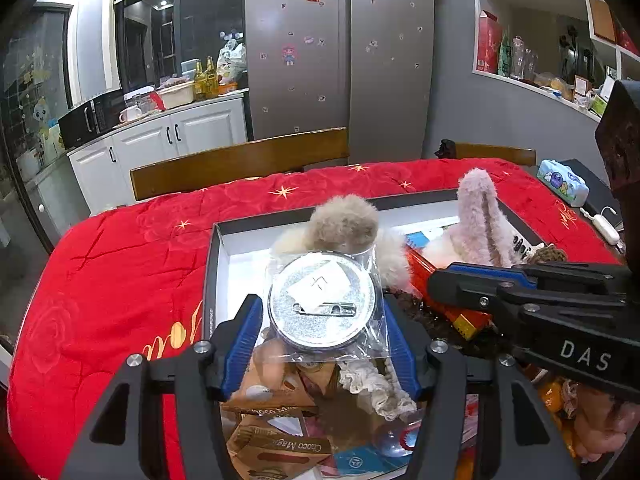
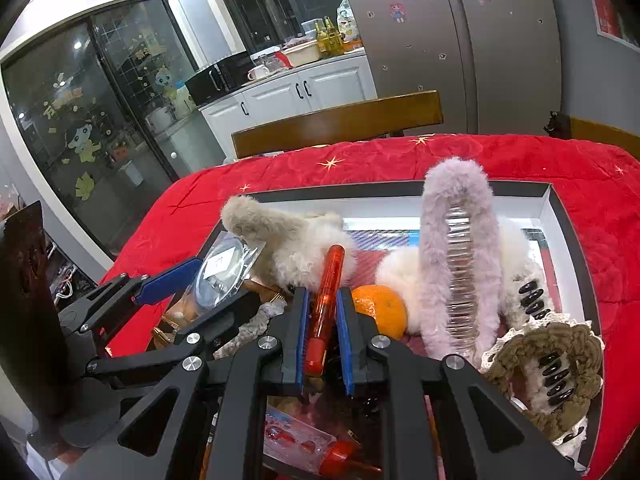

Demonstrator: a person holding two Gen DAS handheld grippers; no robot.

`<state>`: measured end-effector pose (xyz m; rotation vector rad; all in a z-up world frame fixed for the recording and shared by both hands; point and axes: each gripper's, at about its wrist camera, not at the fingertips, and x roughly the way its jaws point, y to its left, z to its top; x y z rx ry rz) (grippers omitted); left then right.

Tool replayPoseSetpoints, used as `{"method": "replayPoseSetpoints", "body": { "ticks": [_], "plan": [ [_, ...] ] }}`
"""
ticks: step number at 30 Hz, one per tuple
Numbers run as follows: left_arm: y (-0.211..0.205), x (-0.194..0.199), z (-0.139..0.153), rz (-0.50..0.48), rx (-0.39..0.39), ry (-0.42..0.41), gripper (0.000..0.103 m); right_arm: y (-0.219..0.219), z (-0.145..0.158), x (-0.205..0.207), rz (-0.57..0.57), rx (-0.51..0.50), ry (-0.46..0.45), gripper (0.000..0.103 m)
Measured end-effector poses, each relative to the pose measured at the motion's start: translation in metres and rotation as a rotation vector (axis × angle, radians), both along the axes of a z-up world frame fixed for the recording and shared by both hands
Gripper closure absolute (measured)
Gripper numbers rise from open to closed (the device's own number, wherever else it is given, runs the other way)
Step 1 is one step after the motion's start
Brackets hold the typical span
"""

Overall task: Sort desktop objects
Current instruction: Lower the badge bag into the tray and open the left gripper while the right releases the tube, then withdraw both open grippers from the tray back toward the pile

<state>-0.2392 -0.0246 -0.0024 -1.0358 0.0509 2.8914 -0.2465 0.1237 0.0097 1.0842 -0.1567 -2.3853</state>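
- Two grippers work over one crowded tray (image 1: 218, 240) on the red-quilted bench (image 1: 120, 260), and both carry something.
- Far left, the left gripper (image 1: 322, 320) has its jaws spread wide around a round silver pin badge (image 1: 322, 304) sealed in a clear plastic bag, held just above the near-left part of the tray.
- That badge is hard, flat metal with a safety pin across its back; the bag is slick and crinkly, so I judge the grip should stay on the disc's rim, not on loose film that could slide.
- Moving right, a beige fluffy hair claw (image 2: 256, 220) leans behind the badge, soft-piled and easily snagged, so the lift wants to be straight up and clear of it.
- Centre now: the right gripper (image 2: 322, 320) has its jaws nearly together, pinching a slim translucent red tube (image 2: 326, 300) near mid-length, its tip pointing up and away.
- Smooth and cylindrical, that tube could roll or pivot between the pads; a level carry looks safest.
- An orange (image 2: 378, 310) sits just beside the right jaw, round and dimpled, liable to be nudged.
- Further right stands a pink furry hair claw (image 2: 456, 248), upright, with clear ridged teeth.
- Far right lies an olive knitted claw (image 2: 552, 360) with glossy black teeth.
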Motion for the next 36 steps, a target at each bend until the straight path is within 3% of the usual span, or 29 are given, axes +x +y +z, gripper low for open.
{"method": "replayPoseSetpoints", "body": {
  "ticks": [3, 5, 6, 7, 8, 11, 17, 29, 36],
  "plan": [
    [-0.001, -0.002, -0.002, 0.024, -0.009, -0.027, 0.038, 0.001, 0.0, 0.001, 0.001, -0.009, -0.001, 0.082],
    [-0.001, -0.003, -0.004, 0.029, -0.01, -0.045, 0.019, 0.002, 0.001, 0.001, 0.002, -0.012, 0.003, 0.072],
    [-0.001, -0.003, -0.005, 0.026, -0.011, -0.047, 0.003, 0.002, 0.003, 0.002, -0.003, -0.008, 0.011, 0.061],
    [0.0, -0.002, -0.005, 0.021, -0.015, -0.042, 0.0, 0.003, 0.006, 0.003, -0.016, 0.0, 0.024, 0.054],
    [0.001, -0.001, -0.004, 0.019, -0.018, -0.038, 0.0, 0.004, 0.008, 0.004, -0.03, 0.013, 0.037, 0.042],
    [0.0, 0.0, 0.001, 0.02, -0.014, -0.023, 0.0, 0.008, 0.012, 0.005, -0.042, 0.016, 0.047, 0.034],
    [-0.007, 0.002, 0.009, 0.045, 0.002, 0.001, 0.0, 0.024, 0.014, -0.002, -0.079, -0.05, 0.018, 0.0],
    [-0.009, 0.003, 0.011, 0.049, -0.019, 0.005, 0.0, 0.022, 0.038, 0.019, -0.076, -0.055, 0.164, 0.0],
    [-0.008, 0.011, 0.026, 0.087, -0.045, 0.043, 0.0, 0.015, 0.053, 0.034, -0.114, 0.057, 0.276, 0.0]
  ]
}}
